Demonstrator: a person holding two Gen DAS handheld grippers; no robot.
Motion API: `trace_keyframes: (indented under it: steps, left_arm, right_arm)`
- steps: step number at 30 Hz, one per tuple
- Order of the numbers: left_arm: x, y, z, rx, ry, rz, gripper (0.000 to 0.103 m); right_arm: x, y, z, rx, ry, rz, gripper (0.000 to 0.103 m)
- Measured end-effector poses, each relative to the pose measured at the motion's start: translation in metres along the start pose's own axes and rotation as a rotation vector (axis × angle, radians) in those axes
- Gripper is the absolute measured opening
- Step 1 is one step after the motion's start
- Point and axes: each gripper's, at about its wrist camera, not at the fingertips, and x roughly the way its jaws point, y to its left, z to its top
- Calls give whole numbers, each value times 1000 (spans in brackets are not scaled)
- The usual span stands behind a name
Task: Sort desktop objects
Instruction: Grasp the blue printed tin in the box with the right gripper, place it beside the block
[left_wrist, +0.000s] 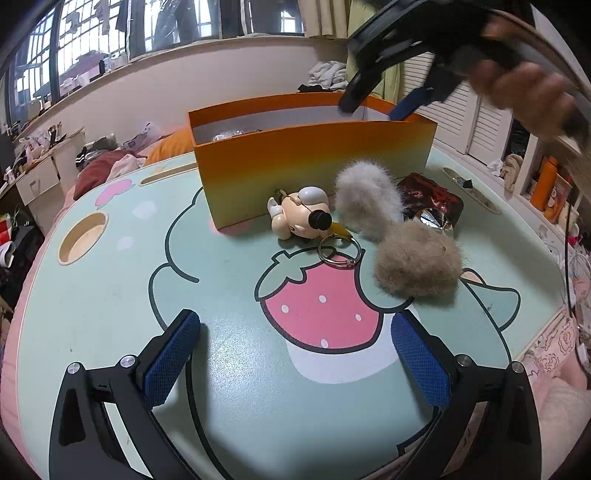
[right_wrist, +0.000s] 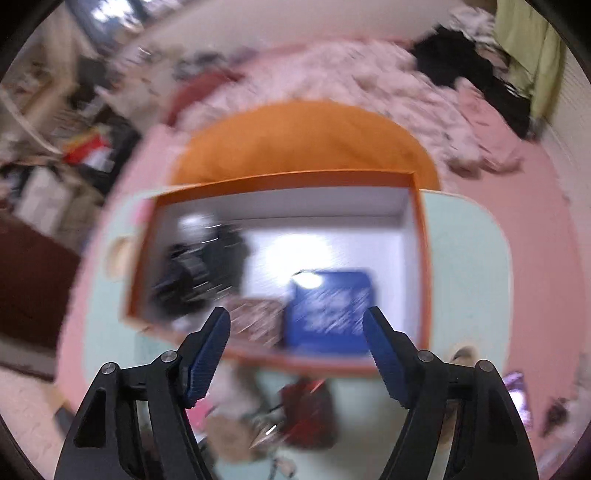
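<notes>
Hovering empty and spread, both tools (left (left_wrist: 295, 354), right (right_wrist: 297, 350)) flank the orange white-lined box (left_wrist: 314, 177).

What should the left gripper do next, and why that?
Probably ease the left gripper forward toward the tan pompom. Its jaws stand wide with nothing between them, and that pompom is the nearest loose thing on the table, outside the orange box. The right gripper, also empty, is over the box.

The tabletop (left_wrist: 110, 295) lies bare toward its near and left edges; toward the far edge the orange box (left_wrist: 314, 166), figurine keychain (left_wrist: 301, 212) and two fur pompoms (left_wrist: 417, 264) crowd together.
</notes>
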Motion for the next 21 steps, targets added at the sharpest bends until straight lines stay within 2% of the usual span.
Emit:
trace_keyframes:
  steps: [3,4,7,10,12,14,17,19,21]
  left_arm:
    - [0,0,0,-1,0,-1,103]
    - [-1,-1,0,3,-1,0,103]
    - [-1,-2,0,3,0,0,103]
    - [-1,-1,0,4,1,-1,103]
    - [-1,-1,1,4,0,-3,103]
    - [-2,0,1,3,1,-5,103]
    - [-3,0,1,3,2,-7,103]
    - [-3,0,1,2,2,-9,103]
    - [-3,2,1,2,2,-9,103]
  right_arm:
    - [28,-3,15,4,121,-11,74]
    - [33,-5,18,6,138,-30,74]
    - [49,6,30,-50,174,-156,78]
    - [67,16,30,-118,230,-260,76]
    - [66,16,32,-136,245,-244,75]
    - [66,14,30,-117,253,-199,67]
    - [64,9,25,-107,232,-142,66]
    - [53,7,23,-104,187,-99,66]
    - [20,4,21,-98,76,-52,66]
